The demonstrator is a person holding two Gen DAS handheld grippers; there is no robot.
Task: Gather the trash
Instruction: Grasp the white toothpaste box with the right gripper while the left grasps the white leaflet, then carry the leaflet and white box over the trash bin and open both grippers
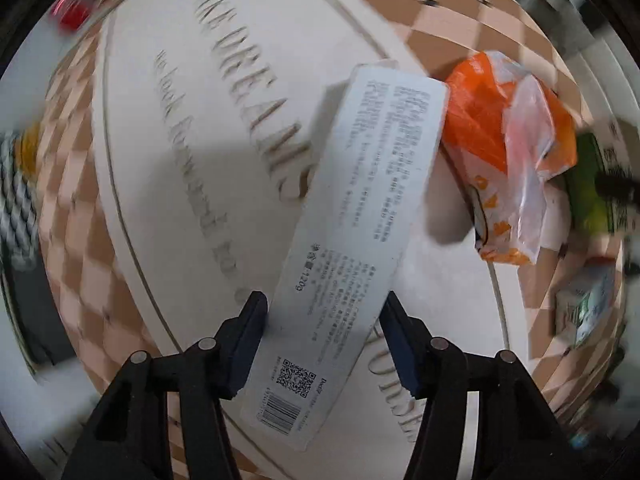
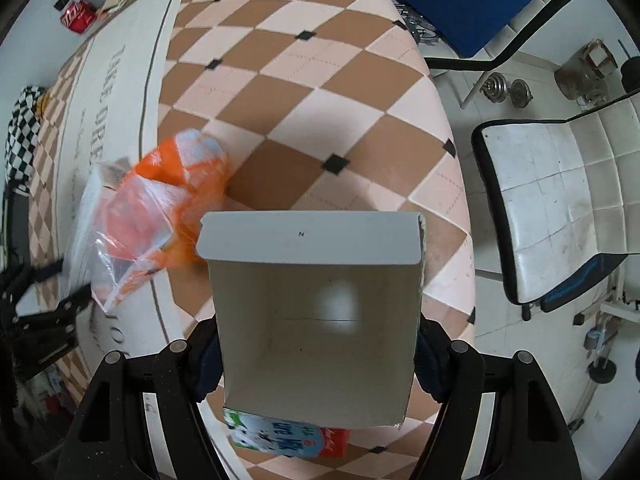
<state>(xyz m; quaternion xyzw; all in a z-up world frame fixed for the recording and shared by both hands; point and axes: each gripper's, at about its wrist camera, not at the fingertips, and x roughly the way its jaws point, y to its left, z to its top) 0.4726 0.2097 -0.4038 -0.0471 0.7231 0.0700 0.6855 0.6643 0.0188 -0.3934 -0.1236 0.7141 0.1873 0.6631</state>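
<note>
My left gripper (image 1: pixel 324 312) is shut on a long white carton (image 1: pixel 352 232) with printed text and a barcode, held above the checkered tablecloth (image 1: pixel 80 240). An orange and clear plastic bag (image 1: pixel 516 156) lies just beyond the carton's far end. My right gripper (image 2: pixel 316 344) is shut on an open grey cardboard box (image 2: pixel 316 320), its empty inside facing the camera. The same orange bag (image 2: pixel 160 200) lies to the box's left. A green and red snack packet (image 2: pixel 284 436) lies under the box.
A red can (image 2: pixel 76 16) and boxes stand at the table's far left corner. A checkered cloth (image 2: pixel 24 120) lies at the left edge. White chairs (image 2: pixel 552 208) and dumbbells (image 2: pixel 508 90) stand right of the table. A small carton (image 1: pixel 584 308) and a green packet (image 1: pixel 588 184) lie at the right.
</note>
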